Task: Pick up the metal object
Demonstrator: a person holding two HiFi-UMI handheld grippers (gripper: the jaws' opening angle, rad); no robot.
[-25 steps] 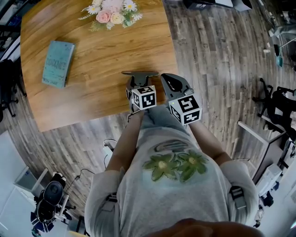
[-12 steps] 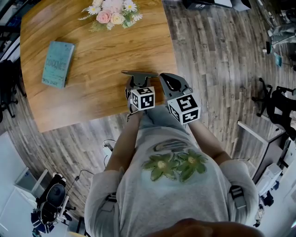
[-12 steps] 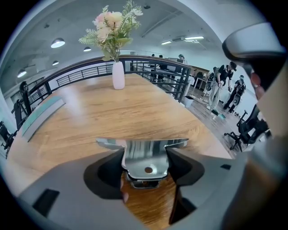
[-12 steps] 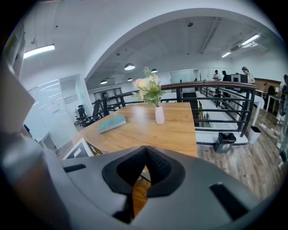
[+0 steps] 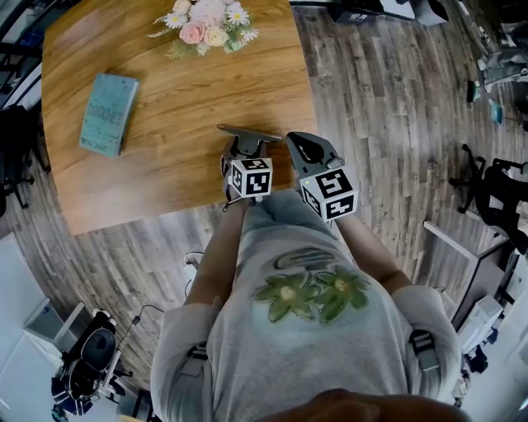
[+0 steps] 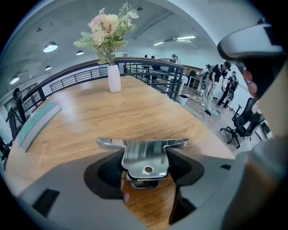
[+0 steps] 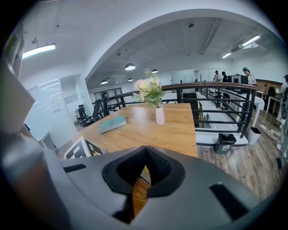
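Note:
A shiny metal object [image 6: 144, 155], flat with a wide front bar and a round hole, is clamped between the jaws of my left gripper [image 6: 145, 161]. In the head view the metal object [image 5: 247, 133] sticks out ahead of the left gripper [image 5: 246, 148], raised over the near right part of the wooden table [image 5: 190, 99]. My right gripper [image 5: 307, 148] hovers just right of it by the table's edge, jaws shut with nothing between them; the right gripper [image 7: 143, 173] shows its pads meeting.
A teal book [image 5: 106, 113] lies at the table's left. A white vase of flowers [image 5: 206, 23] stands at the far edge. Wooden plank floor [image 5: 388, 107] stretches to the right, with office chairs [image 5: 499, 194] there.
Both grippers have stayed nearly still; the left gripper with the metal object edged slightly left. The view itself shifted a little.

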